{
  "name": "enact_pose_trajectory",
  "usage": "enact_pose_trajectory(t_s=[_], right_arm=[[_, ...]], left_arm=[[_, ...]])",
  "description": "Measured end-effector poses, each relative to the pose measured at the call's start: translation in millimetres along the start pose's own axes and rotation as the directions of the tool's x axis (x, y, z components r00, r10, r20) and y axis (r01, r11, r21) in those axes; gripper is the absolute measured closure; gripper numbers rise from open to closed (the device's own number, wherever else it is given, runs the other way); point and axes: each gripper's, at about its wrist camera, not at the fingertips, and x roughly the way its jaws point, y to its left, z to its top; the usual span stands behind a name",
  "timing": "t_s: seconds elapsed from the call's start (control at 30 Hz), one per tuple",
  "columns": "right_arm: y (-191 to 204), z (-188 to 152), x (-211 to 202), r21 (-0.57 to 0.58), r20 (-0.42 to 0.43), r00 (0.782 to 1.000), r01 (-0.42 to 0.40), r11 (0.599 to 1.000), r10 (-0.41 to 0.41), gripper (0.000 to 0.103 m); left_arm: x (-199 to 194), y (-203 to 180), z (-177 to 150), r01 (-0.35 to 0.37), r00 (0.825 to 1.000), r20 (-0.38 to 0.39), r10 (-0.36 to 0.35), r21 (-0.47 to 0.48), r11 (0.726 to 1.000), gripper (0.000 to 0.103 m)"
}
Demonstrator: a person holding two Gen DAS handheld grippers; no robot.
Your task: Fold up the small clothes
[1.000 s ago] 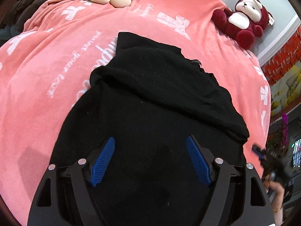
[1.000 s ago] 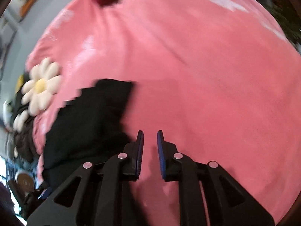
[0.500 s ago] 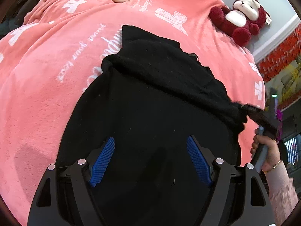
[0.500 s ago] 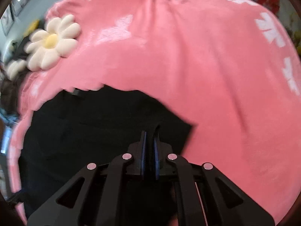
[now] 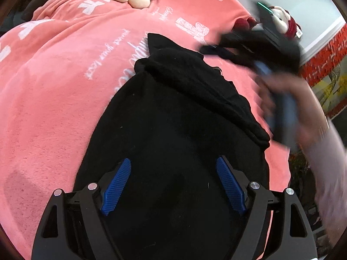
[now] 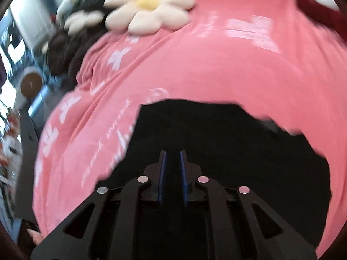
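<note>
Landmark: one pink blanket with white print, covering the whole surface in both views.

Garment: one black garment lying on the blanket, near its middle; a thick fold of it runs across the far part, and a flat corner sticks out past that fold toward the flower pillow.

Left gripper: hovering over the near part of the garment, its two blue pads spread wide apart — nothing between them.

Right gripper: over the garment's far part in its own view, the two pads nearly together with a narrow gap. Black cloth fills the view behind the gap; I cannot tell whether any is pinched in it.

Right gripper from the left view: a blurred black shape raised above the blanket's far right part, with a dark mass at its tip that is too blurred to name.

Right hand: one, blurred, wrapped round the gripper's handle, at the blanket's right edge.

Flower pillows: two in the right view — a large one at the blanket's far edge, a smaller one beside it, just off the blanket.

Plush toy: one, red and white, at the blanket's far right corner, partly hidden by the right gripper.
</note>
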Motion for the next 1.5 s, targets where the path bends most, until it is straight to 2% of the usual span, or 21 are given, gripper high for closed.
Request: enact_pose_trajectory(t_s=[0.03, 0.07, 0.1, 0.13, 0.2, 0.23, 0.3, 0.37, 0.4, 0.47, 0.57, 0.6, 0.7, 0.87, 0.9, 0.97, 1.07, 1.13, 1.27, 1.37, 1.5], right_arm=[[6.5, 13.6, 13.7, -0.039, -0.015, 0.999, 0.041, 0.998, -0.042, 0.077], [14.5, 22.5, 29.6, -0.077, -0.040, 0.996, 0.073, 0.994, -0.076, 0.058], [17.1, 26.9, 36.6, -0.098, -0.055, 0.994, 0.085, 0.992, -0.091, 0.055], [18.3, 31.1, 44.5, -0.113, -0.077, 0.992, 0.090, 0.990, -0.099, 0.056], [28.2, 33.5, 65.2, -0.153, -0.145, 0.987, 0.041, 0.987, -0.064, 0.079], [33.4, 37.8, 67.0, -0.166, -0.148, 0.987, 0.036, 0.985, -0.061, 0.099], [33.6, 54.0, 60.5, -0.116, -0.102, 0.995, 0.012, 0.993, -0.024, 0.102], [30.7, 66.6, 60.3, -0.046, -0.050, 0.999, -0.007, 0.999, 0.005, 0.102], [25.9, 67.3, 67.2, -0.029, -0.044, 0.999, 0.023, 0.999, -0.024, 0.102], [24.4, 68.0, 82.2, -0.007, -0.094, 0.995, 0.034, 0.999, -0.035, 0.102], [10.8, 62.0, 49.1, 0.087, -0.008, 0.998, -0.057, 0.995, 0.058, 0.097], [6.4, 52.2, 23.3, 0.082, 0.053, 0.994, -0.095, 0.992, 0.091, 0.097], [-2.0, 23.0, -7.5, 0.084, 0.082, 0.986, -0.150, 0.985, 0.143, 0.097], [22.6, -24.6, 29.4, 0.022, -0.077, 0.987, -0.139, 0.990, 0.141, 0.100], [35.6, -32.1, 33.9, -0.047, -0.058, 0.994, -0.099, 0.994, 0.097, 0.100], [40.9, -28.5, 26.6, -0.060, -0.040, 0.996, -0.077, 0.995, 0.075, 0.100], [35.2, -31.7, -11.3, 0.006, 0.047, 0.989, -0.138, 0.990, 0.137, 0.100], [37.1, -46.8, -31.3, 0.000, 0.043, 0.983, -0.180, 0.984, 0.179, 0.097], [42.0, -81.2, -25.3, 0.072, -0.027, 0.945, -0.322, 0.944, 0.325, 0.097], [47.0, -86.5, -1.0, 0.106, -0.047, 0.949, -0.305, 0.947, 0.311, 0.097], [43.6, -71.4, 11.6, 0.165, 0.049, 0.956, -0.294, 0.942, 0.290, 0.091]], left_arm=[[1.4, -1.5, 1.6, -0.002, 1.000, -0.005, 0.002, 0.014, 1.000, 0.022], [3.2, -4.1, 2.7, -0.008, 1.000, -0.008, 0.008, 0.032, 0.999, 0.022], [4.7, -6.0, 3.8, -0.016, 1.000, -0.009, 0.016, 0.041, 0.999, 0.022], [5.9, -7.2, 5.5, -0.018, 1.000, -0.012, 0.019, 0.046, 0.999, 0.022], [7.9, -8.3, 11.4, -0.010, 1.000, -0.017, 0.011, 0.042, 0.999, 0.022], [8.3, -7.8, 14.0, 0.001, 1.000, -0.017, 0.000, 0.027, 1.000, 0.022], [9.3, -4.8, 18.6, 0.024, 1.000, -0.019, -0.025, -0.016, 1.000, 0.022], [11.5, -3.0, 22.0, 0.035, 0.999, -0.018, -0.035, -0.037, 0.999, 0.022], [12.6, -3.4, 20.9, 0.029, 0.999, -0.015, -0.030, -0.031, 0.999, 0.022], [15.4, -4.3, 19.9, 0.013, 1.000, -0.015, -0.014, -0.016, 1.000, 0.022], [15.0, -6.5, 19.6, 0.011, 1.000, -0.017, -0.011, -0.015, 1.000, 0.022], [14.9, -6.7, 20.0, 0.012, 1.000, -0.019, -0.012, -0.018, 1.000, 0.022], [15.1, -5.1, 21.6, 0.017, 1.000, -0.016, -0.018, -0.051, 0.999, 0.022], [14.8, -8.9, 15.2, -0.019, 1.000, -0.001, 0.019, -0.038, 0.999, 0.022], [14.4, -11.7, 12.8, -0.030, 1.000, 0.000, 0.030, -0.033, 0.999, 0.022], [9.3, -12.6, 7.9, -0.042, 0.999, 0.005, 0.042, -0.037, 0.998, 0.022], [-3.3, -8.5, 4.3, -0.068, 0.997, 0.032, 0.071, -0.071, 0.995, 0.022], [-13.7, -2.7, 5.5, -0.090, 0.994, 0.055, 0.096, -0.103, 0.991, 0.022], [-37.9, 7.3, 9.6, -0.143, 0.973, 0.153, 0.172, -0.183, 0.973, 0.022], [-52.2, 9.7, 9.8, -0.179, 0.949, 0.221, 0.226, -0.212, 0.961, 0.022], [-67.7, 11.7, 15.9, -0.193, 0.920, 0.301, 0.251, -0.211, 0.958, 0.022]])
